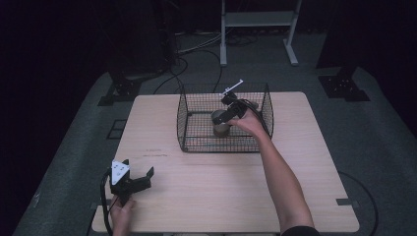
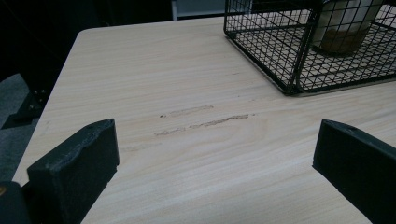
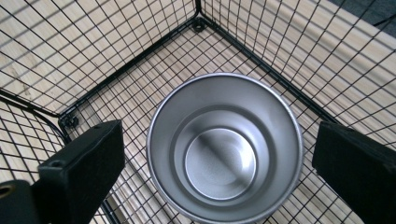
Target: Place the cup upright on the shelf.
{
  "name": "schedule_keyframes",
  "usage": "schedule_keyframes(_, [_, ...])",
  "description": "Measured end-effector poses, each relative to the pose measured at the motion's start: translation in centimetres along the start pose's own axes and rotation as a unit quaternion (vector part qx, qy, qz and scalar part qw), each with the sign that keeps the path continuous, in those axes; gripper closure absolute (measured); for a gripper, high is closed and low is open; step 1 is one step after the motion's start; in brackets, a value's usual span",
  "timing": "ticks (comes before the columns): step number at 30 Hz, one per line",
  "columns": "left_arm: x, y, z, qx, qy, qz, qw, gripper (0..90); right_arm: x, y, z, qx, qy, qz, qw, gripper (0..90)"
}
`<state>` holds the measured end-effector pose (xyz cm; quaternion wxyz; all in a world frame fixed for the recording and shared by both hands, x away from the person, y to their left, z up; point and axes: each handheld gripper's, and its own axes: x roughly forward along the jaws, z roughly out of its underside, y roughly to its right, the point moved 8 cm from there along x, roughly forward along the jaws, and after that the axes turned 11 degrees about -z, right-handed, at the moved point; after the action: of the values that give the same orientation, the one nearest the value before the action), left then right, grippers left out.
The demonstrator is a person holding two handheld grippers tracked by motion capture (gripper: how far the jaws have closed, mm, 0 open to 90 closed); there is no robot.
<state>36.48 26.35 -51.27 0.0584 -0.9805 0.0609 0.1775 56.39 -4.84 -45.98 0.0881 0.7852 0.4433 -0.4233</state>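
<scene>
A steel cup (image 3: 224,149) stands upright and empty on the floor of a black wire basket (image 3: 93,46). My right gripper (image 3: 219,154) hangs over it, open, with one jaw on either side of the rim and a gap at both. In the high view the right gripper (image 1: 220,118) reaches down into the basket (image 1: 184,123) above the cup (image 1: 220,130). My left gripper (image 1: 137,167) rests open near the front left of the wooden table (image 1: 221,196), with nothing between its jaws. From the left gripper (image 2: 215,149) the basket (image 2: 261,51) and cup (image 2: 343,28) lie far ahead to the right.
The basket stands at the table's far middle. Bare wood with faint scuff marks (image 2: 205,122) lies ahead of the left gripper. Behind the table are a white metal frame (image 1: 258,19), floor cables (image 1: 196,49) and black stand feet (image 1: 344,86).
</scene>
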Motion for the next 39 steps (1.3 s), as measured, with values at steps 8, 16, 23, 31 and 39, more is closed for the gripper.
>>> schedule_keyframes(8, [0.0,0.0,0.0,0.003,-0.002,0.001,1.0,0.0,-2.0,-0.1,-0.7,0.0,0.032,0.0,0.9995,2.0])
schedule_keyframes(16, [0.0,0.1,0.0,0.004,-0.002,0.0,1.0,0.0,-4.4,-1.0,-1.1,-0.006,0.065,-0.006,0.9978,2.0])
schedule_keyframes(23, [0.0,0.1,0.1,0.01,-0.004,0.0,0.9999,0.0,-6.6,-2.4,-0.5,-0.014,0.088,-0.02,0.9958,2.1])
schedule_keyframes(31, [0.0,0.2,0.1,0.01,-0.003,-0.001,0.9999,0.0,-8.6,-3.0,0.9,-0.018,0.1,-0.028,0.9944,2.1])
schedule_keyframes(39, [0.0,0.2,0.1,0.012,-0.004,-0.002,0.9999,0.0,-10.4,-4.1,2.6,-0.029,0.107,-0.046,0.9927,2.1])
